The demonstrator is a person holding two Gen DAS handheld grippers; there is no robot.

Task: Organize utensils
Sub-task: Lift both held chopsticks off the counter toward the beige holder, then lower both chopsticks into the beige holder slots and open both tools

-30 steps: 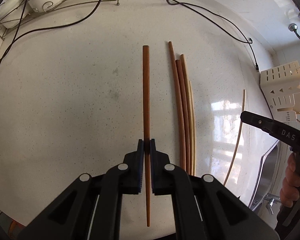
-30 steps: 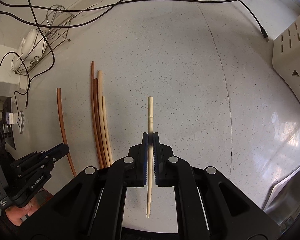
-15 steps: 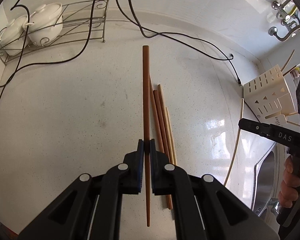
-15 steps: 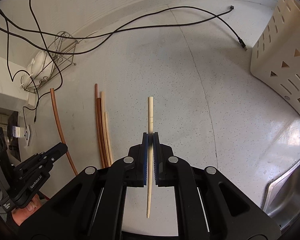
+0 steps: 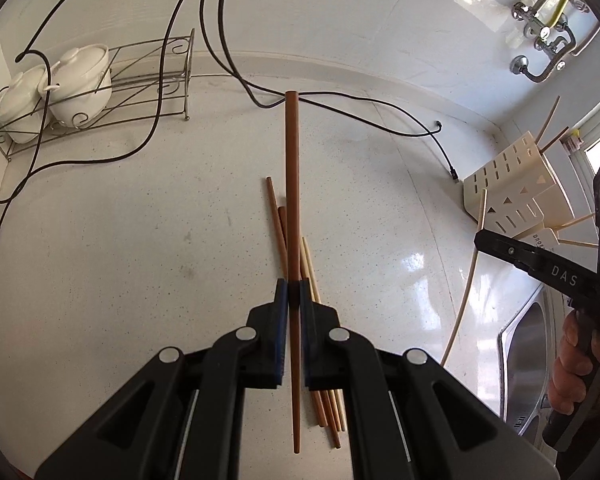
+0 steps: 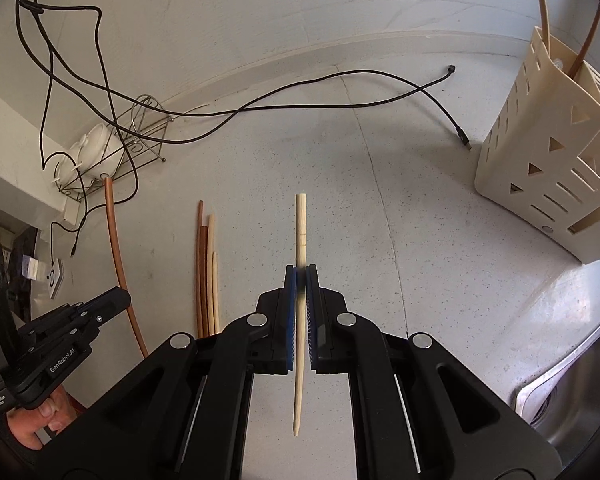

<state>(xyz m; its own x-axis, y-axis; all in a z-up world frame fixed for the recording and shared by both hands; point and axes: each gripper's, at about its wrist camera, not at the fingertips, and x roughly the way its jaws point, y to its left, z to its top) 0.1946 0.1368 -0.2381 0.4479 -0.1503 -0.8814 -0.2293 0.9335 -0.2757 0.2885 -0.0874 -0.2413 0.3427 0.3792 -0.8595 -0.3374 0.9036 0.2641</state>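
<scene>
My left gripper [image 5: 293,292] is shut on a dark brown chopstick [image 5: 292,184], held above the white counter and pointing at the back wall. My right gripper [image 6: 300,280] is shut on a pale wooden chopstick [image 6: 301,224], also held off the counter. Several chopsticks [image 6: 207,272], brown and pale, lie side by side on the counter between the grippers; they also show in the left wrist view [image 5: 278,224]. A cream slotted utensil holder [image 6: 540,172] stands at the right with chopsticks in it; it shows in the left wrist view too [image 5: 512,188].
Black cables [image 6: 260,108] trail across the back of the counter. A wire rack with white lidded pots [image 5: 60,92] stands at the back left. A steel sink [image 6: 572,392] lies at the right front. Taps [image 5: 540,40] are on the wall.
Both grippers have risen and tilted up with their chopsticks. The counter looks farther off, and the holder and back wall have come further into view.
</scene>
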